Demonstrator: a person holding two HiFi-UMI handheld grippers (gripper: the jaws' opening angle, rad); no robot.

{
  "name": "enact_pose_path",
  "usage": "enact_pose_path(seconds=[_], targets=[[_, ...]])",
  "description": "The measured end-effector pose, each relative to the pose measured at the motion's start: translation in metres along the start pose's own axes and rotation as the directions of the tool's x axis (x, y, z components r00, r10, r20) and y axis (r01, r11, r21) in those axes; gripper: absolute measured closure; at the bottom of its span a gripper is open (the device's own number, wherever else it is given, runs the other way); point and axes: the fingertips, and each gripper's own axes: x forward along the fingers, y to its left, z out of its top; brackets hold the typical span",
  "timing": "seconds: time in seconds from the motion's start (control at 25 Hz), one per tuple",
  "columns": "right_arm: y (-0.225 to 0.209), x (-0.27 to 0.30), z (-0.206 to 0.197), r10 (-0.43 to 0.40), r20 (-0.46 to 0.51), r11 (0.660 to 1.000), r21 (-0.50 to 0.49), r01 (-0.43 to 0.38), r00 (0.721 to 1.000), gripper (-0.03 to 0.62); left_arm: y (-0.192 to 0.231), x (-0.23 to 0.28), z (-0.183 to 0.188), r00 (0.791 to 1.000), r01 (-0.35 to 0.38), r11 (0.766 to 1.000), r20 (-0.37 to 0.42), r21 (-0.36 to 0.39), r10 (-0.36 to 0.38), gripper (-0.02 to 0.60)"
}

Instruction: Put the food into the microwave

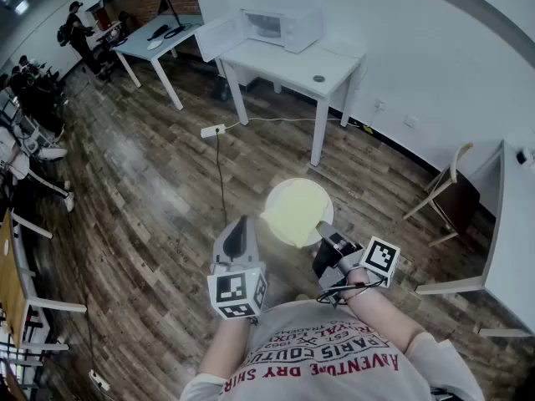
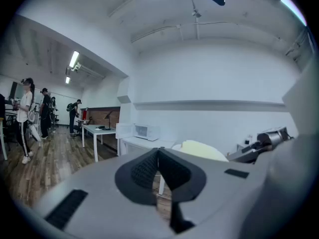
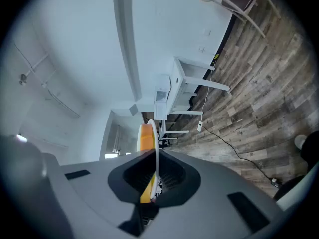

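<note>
Far off at the left, a person with a backpack [image 1: 79,32] stands by a desk. Nearer, the left gripper [image 1: 238,228] is held out over the wooden floor [image 1: 150,190], its jaws pressed together with nothing between them. Well beyond it, a white microwave [image 1: 280,27] sits on a white table [image 1: 292,65] against the wall, its door [image 1: 219,36] swung open to the left. Just right of the left gripper, a white plate [image 1: 322,192] carrying flat yellow food [image 1: 292,215] hangs face up above the floor, its near rim pinched in the narrow jaws of the right gripper [image 1: 323,227]. A wooden chair [image 1: 451,195] stands at the right
</note>
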Motion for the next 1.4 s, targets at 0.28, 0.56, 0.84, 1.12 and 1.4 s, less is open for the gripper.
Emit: enact_pose_path(seconds=[0.28,0.56,0.84,1.12,1.4], targets=[[-0.004,0.008,0.006,-0.011,-0.019,1.000,0.007,0.011,1.000,0.574,-0.001,0.012,-0.005,1.000,-0.007,1.000,-0.017,-0.004,0.007,0.574],[-0.007,0.020,0.025,-0.015,-0.036,1.000,0.012,0.015,0.999,0.574,-0.002,0.030,-0.008,1.000,-0.022,1.000,-0.022,-0.020,0.022,0.574],[-0.014,0.042,0.042,-0.031,-0.080,0.998,0.042,0.035,0.996,0.574,0.001,0.045,-0.018,0.998,-0.033,0.998,-0.052,-0.050,0.031,0.574],[-0.017,0.094,0.056,-0.067,-0.095,0.995,0.073,0.074,0.993,0.574,0.048,0.079,-0.024,0.992,-0.084,0.993,-0.096,-0.080,0.076,0.574],[-0.018,0.188,0.069,-0.092,-0.079,0.993,0.071,0.097,0.993,0.574,0.121,0.160,-0.020,0.995,-0.047,0.991,-0.097,-0.128,0.034,0.574]])
